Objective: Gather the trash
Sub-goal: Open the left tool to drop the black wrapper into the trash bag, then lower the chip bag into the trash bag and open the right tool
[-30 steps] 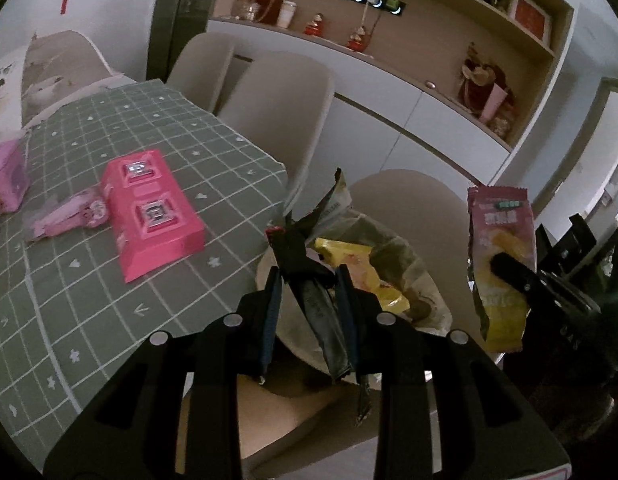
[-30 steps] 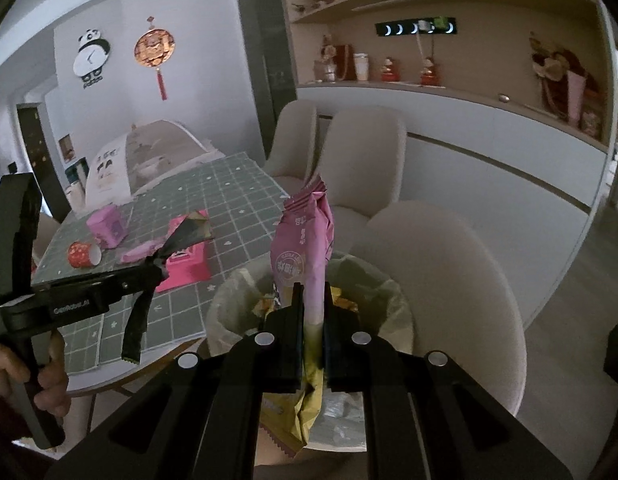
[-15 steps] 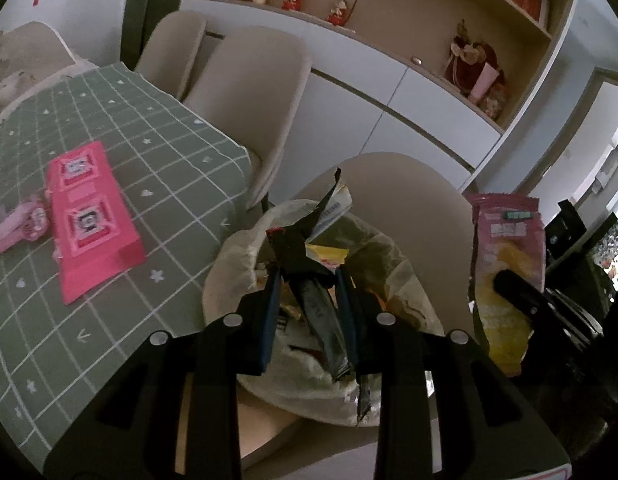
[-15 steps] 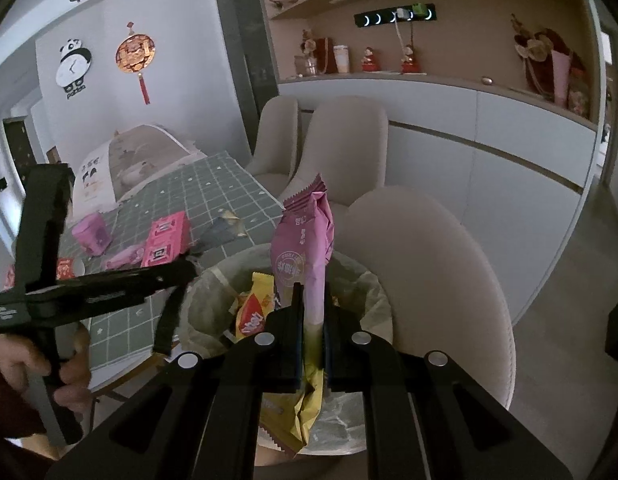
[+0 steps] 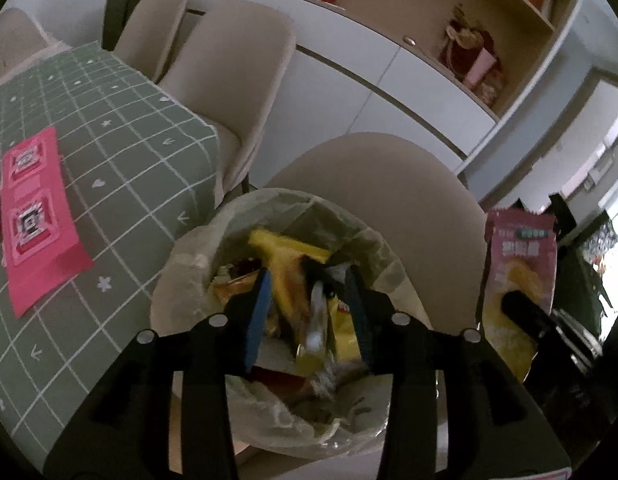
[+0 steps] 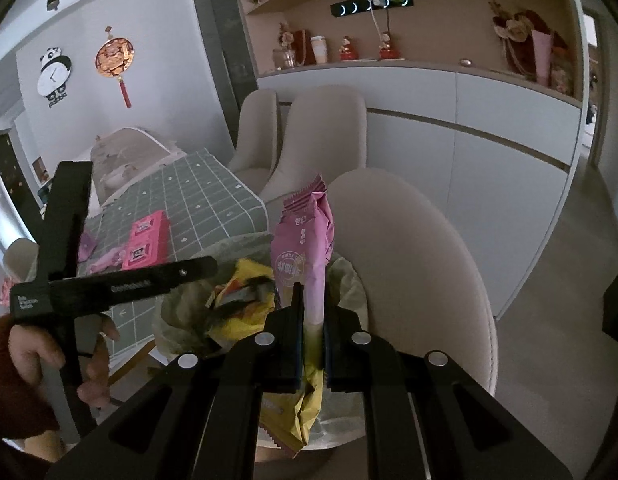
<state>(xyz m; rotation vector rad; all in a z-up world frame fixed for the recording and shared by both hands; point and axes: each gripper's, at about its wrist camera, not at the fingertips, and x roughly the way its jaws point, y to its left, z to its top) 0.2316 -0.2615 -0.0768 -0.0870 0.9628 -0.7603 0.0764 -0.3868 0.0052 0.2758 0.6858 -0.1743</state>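
The left gripper (image 5: 309, 312) is positioned over the round, plastic-lined trash bin (image 5: 189, 276); its jaws are opening, nothing pinched, wrappers lying below. The right gripper (image 6: 312, 336) is clamped on an upright pink-and-yellow snack packet (image 6: 305, 256) beside the bin's rim.

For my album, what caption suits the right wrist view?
Right gripper clamps a pink snack bag above the lined trash bin.
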